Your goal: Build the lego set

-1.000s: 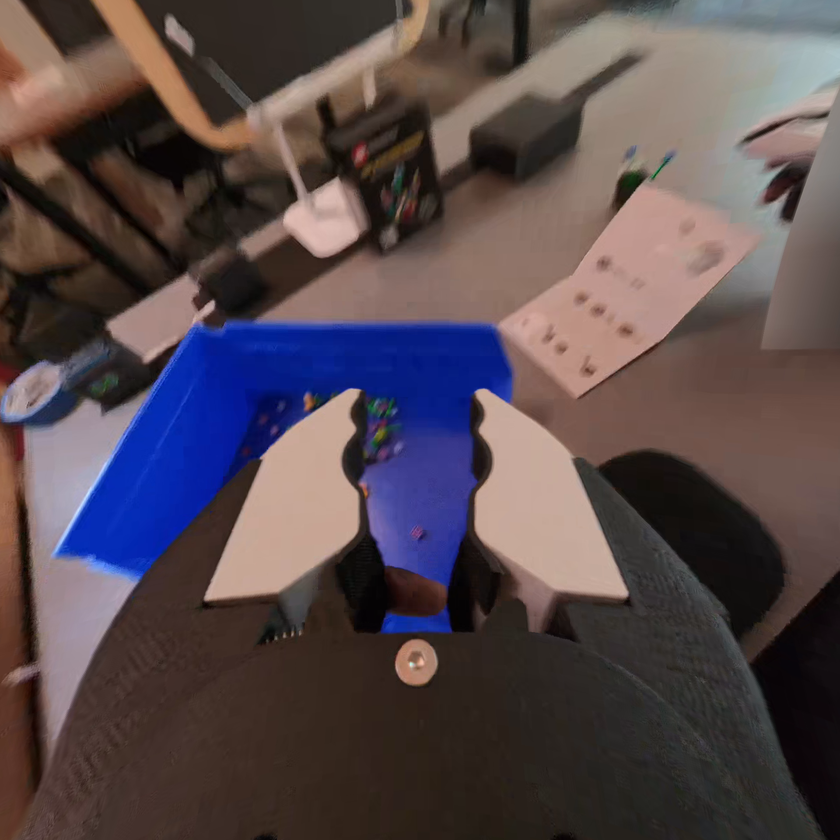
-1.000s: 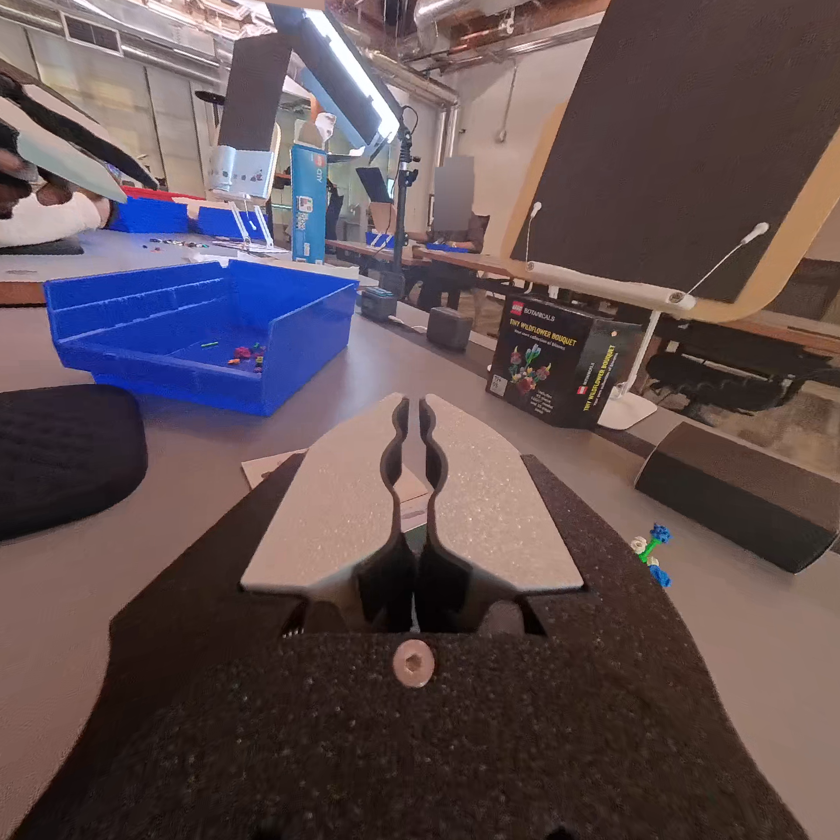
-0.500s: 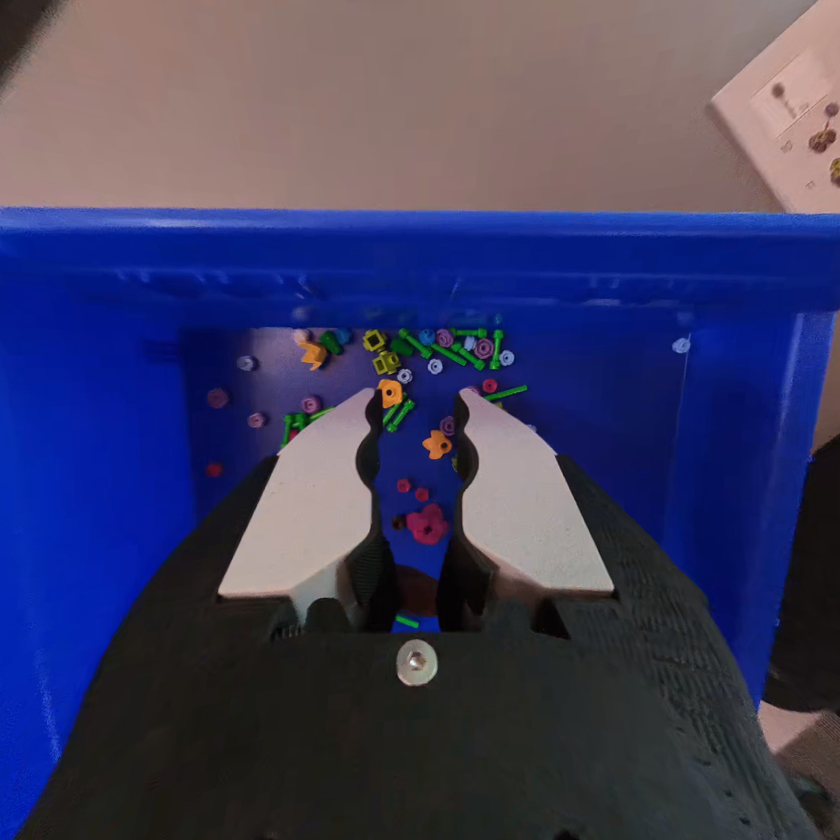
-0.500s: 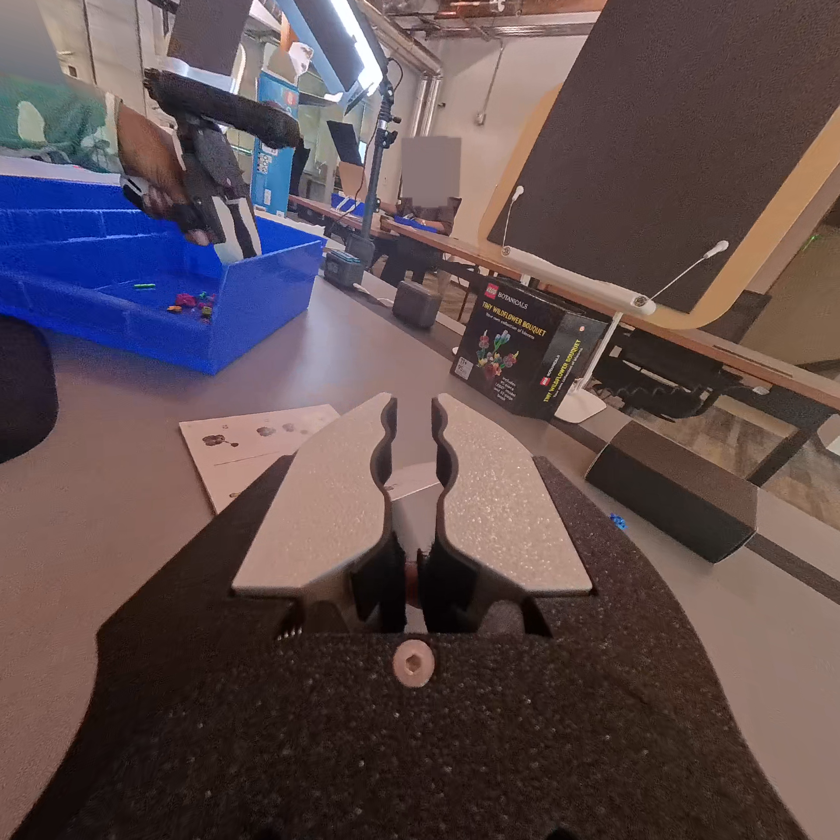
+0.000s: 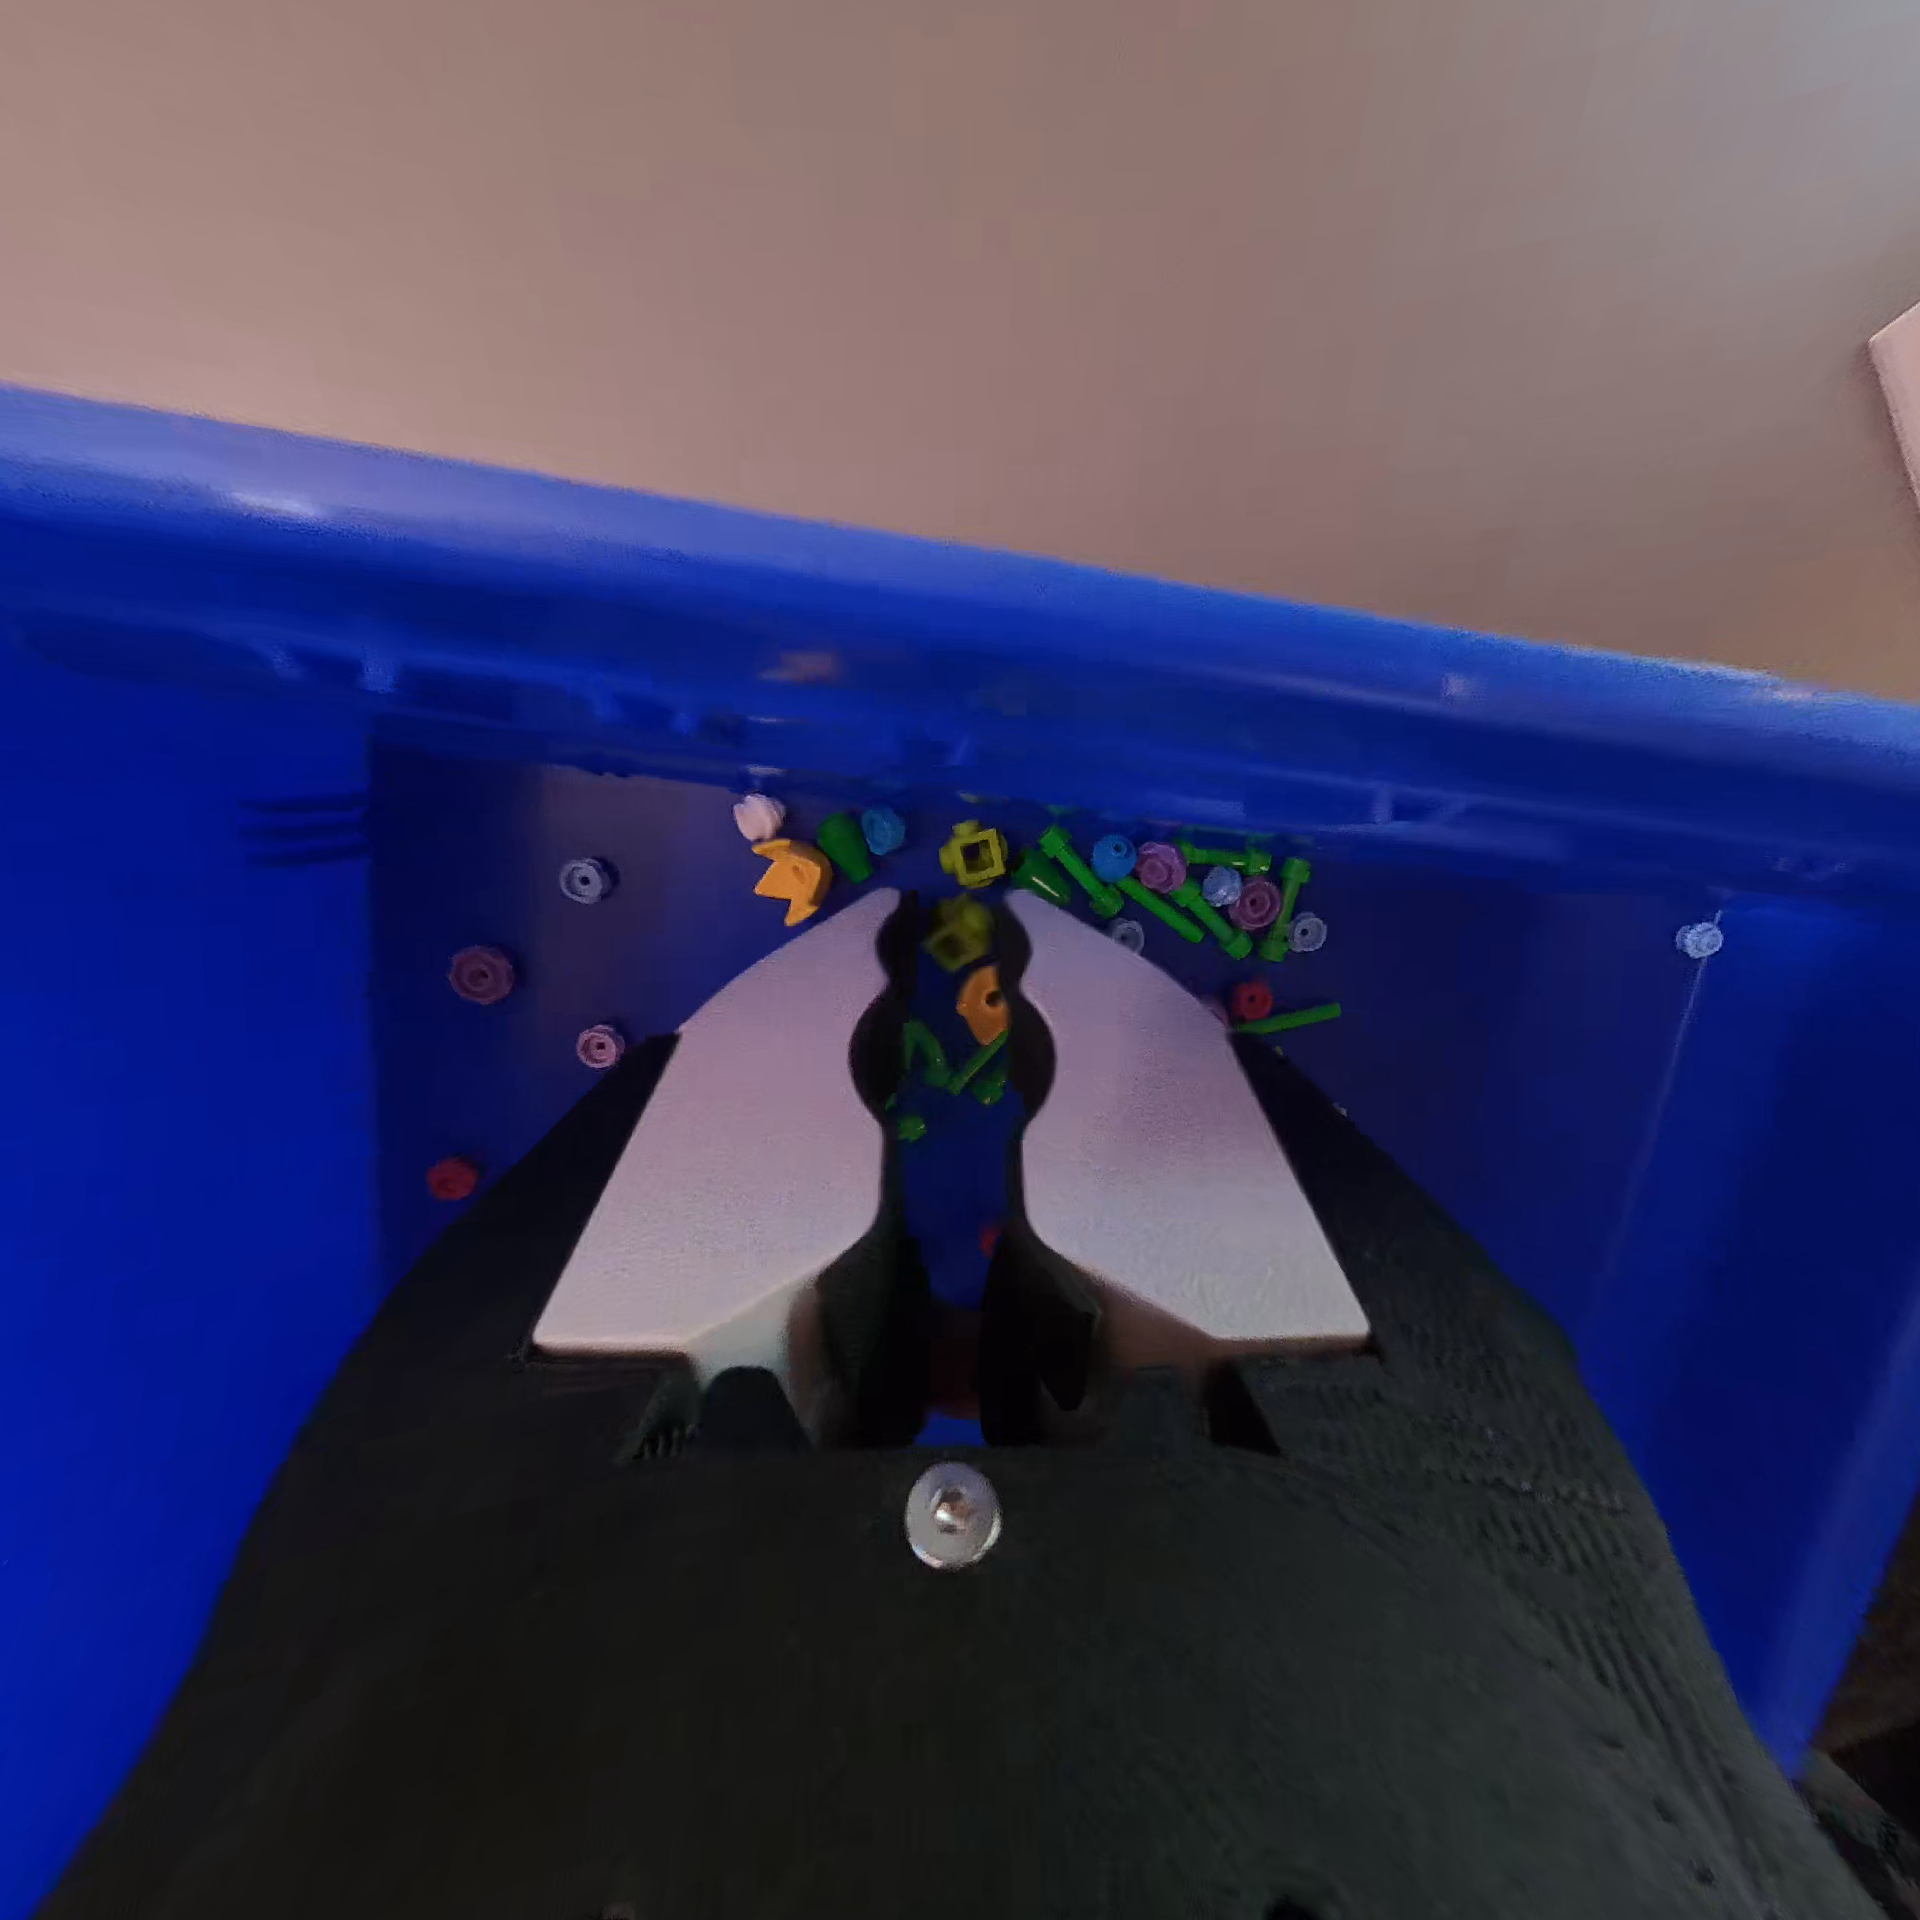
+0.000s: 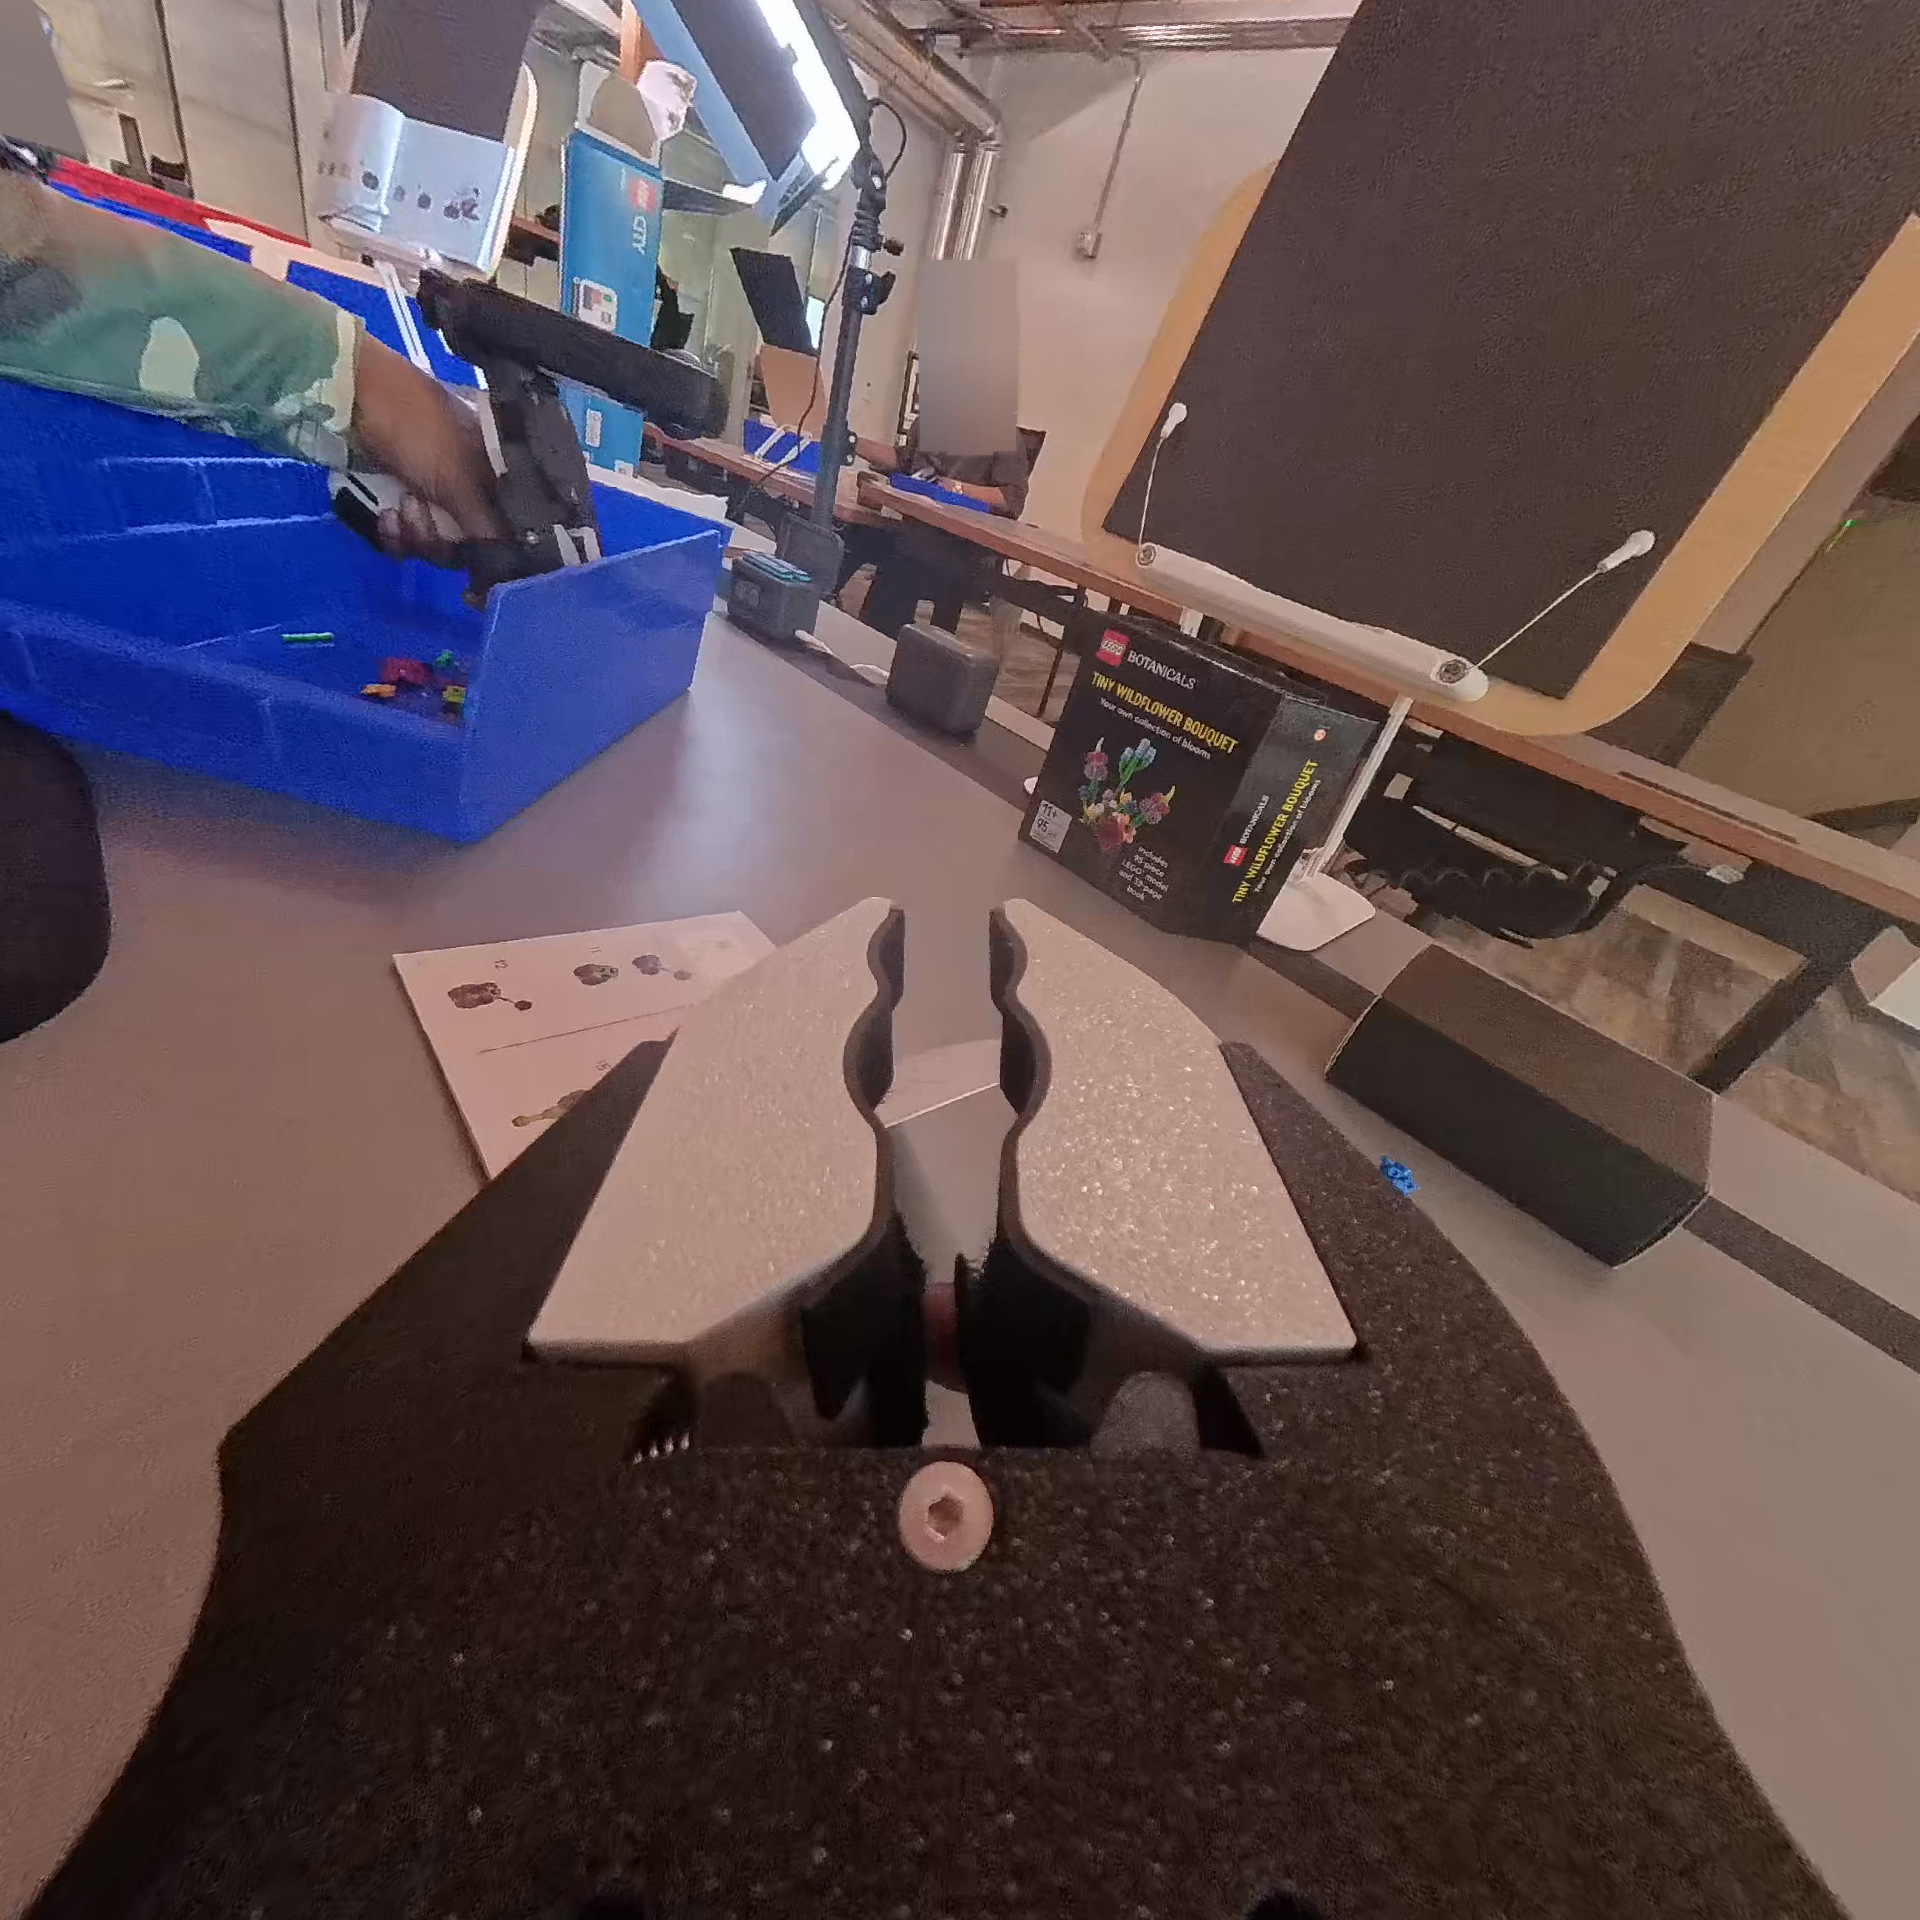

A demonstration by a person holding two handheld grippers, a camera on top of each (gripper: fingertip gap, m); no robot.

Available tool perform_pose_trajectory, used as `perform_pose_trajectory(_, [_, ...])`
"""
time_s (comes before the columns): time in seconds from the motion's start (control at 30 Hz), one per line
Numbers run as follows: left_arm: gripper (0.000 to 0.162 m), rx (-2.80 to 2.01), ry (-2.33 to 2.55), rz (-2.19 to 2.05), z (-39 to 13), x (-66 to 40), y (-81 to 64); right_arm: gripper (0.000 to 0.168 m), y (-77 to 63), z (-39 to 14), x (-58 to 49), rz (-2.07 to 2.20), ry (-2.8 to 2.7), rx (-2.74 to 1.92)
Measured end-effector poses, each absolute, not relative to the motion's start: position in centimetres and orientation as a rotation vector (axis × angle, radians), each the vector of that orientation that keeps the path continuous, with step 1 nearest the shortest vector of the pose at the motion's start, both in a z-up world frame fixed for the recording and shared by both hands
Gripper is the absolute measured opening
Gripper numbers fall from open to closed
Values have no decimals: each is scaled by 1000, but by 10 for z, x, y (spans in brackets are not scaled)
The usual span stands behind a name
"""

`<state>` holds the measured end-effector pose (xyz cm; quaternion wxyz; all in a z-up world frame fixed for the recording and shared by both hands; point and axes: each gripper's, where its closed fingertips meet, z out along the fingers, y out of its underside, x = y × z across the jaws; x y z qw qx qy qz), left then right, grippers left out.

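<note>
Two grippers show, each with pale grey fingers on a black body. The left gripper (image 5: pixel 951 914) points steeply down into the blue bin (image 5: pixel 935 665), its tips low over the floor near the far wall; in the right wrist view a hand (image 6: pixel 431 499) under a green patterned sleeve grips its handle above the bin's near right corner. Its jaws stand narrowly apart, with nothing clamped; a yellow-green square piece (image 5: pixel 958 930) lies between the tips and an orange petal piece (image 5: pixel 982 1003) just behind it in the gap. The lego pieces (image 5: pixel 1174 894) are tiny and loose: green stems, purple, lilac and blue round studs, a second orange petal piece (image 5: pixel 792 878) and red studs, most crowded along the far wall, a few scattered toward the left wall. The right gripper (image 6: pixel 945 920) is held low and level over the grey tabletop (image 6: pixel 260 1195), jaws slightly parted and empty, with the instruction sheet (image 6: pixel 561 987) under its left finger. Beyond it stand the black lego box (image 6: pixel 1195 790) and a dark block (image 6: pixel 1517 1112), with a small blue piece (image 6: pixel 1398 1176) beside that block. Compared with half a second ago, the left gripper has sunk deeper into the bin and its jaws have narrowed, while the right gripper's gap has widened a little.
</note>
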<state>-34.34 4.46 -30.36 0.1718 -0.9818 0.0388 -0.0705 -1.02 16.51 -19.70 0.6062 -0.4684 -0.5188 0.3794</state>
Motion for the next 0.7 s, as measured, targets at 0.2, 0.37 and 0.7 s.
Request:
perform_pose_trajectory(0.2, [12, -2647, 94, -160, -275, -346, 45, 16, 165, -197, -10, 867, -1204, -1090])
perform_pose_trajectory(0.37, [12, -2101, 180, -369, -184, -277, 47, 17, 156, -191, -9, 901, -1221, -1067])
perform_pose_trajectory(0.7, [12, -1322, 539, -330, -89, -114, -8, 11, 87, -149, -14, 1310, -1278, -978])
